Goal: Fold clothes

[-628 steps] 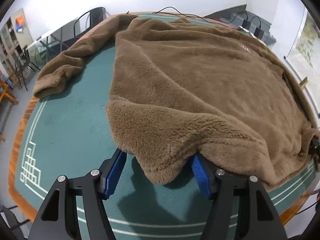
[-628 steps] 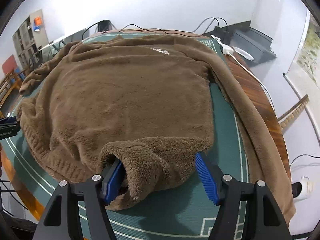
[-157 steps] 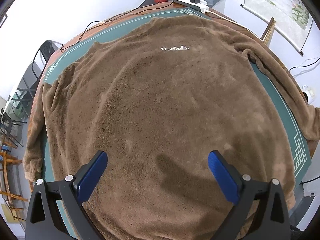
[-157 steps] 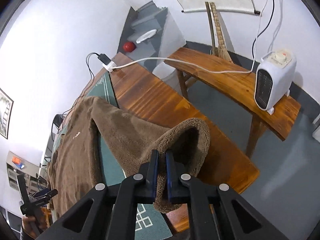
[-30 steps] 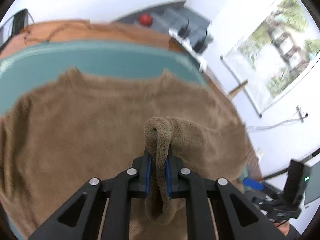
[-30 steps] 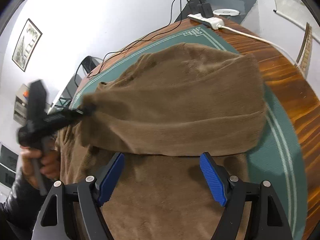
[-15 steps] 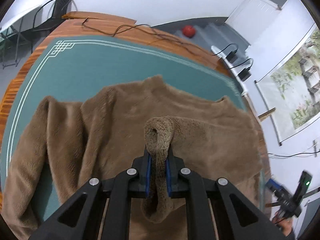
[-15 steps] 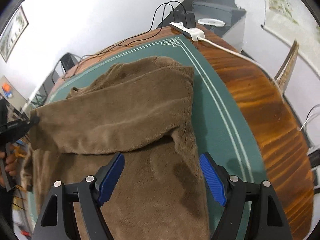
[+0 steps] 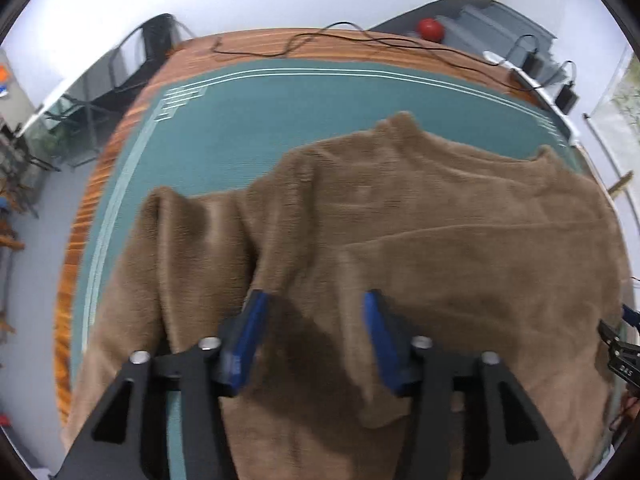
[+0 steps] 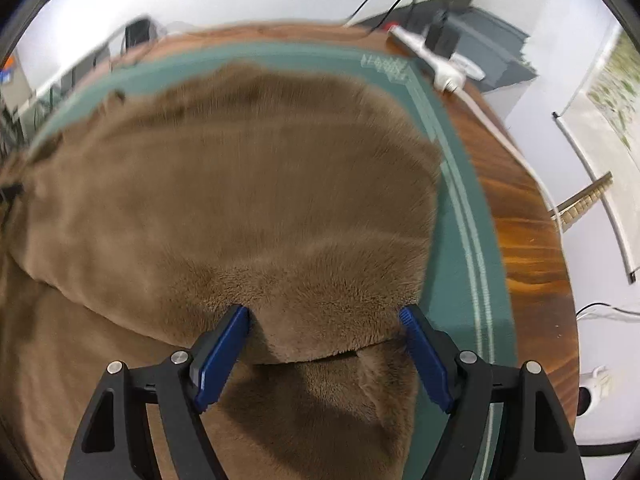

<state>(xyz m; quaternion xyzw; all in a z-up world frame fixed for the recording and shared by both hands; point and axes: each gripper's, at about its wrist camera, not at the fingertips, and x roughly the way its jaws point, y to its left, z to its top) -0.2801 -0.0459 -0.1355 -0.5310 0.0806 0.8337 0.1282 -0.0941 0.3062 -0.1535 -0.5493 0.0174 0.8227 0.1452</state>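
Left wrist view: one black chair stands beyond the far left edge of one wooden table. One green mat with white border lines covers most of the table top. One brown fleece sweater lies on the mat, with its neckline toward the far side. One sleeve is folded across the body of the sweater; a second length of fleece lies along the left side, beside the mat's border lines. The left gripper, black with two blue pads, hangs low over the near part of the sweater. Its jaws stand parted with nothing between them. One thin black cable trails along the far wood strip. One red ball sits beyond the table, at the far right. One white power strip lies at the far right corner with two black plugs in it. The right gripper's tip shows at the right edge; this view does not settle how its jaws stand.

Right wrist view: the same sweater fills the left and centre, blurred by motion. The right gripper has two blue pads spread wide, one on either side of a folded fleece edge, neither pad pressing on it. The mat's right border and bare wood follow, then the power strip.
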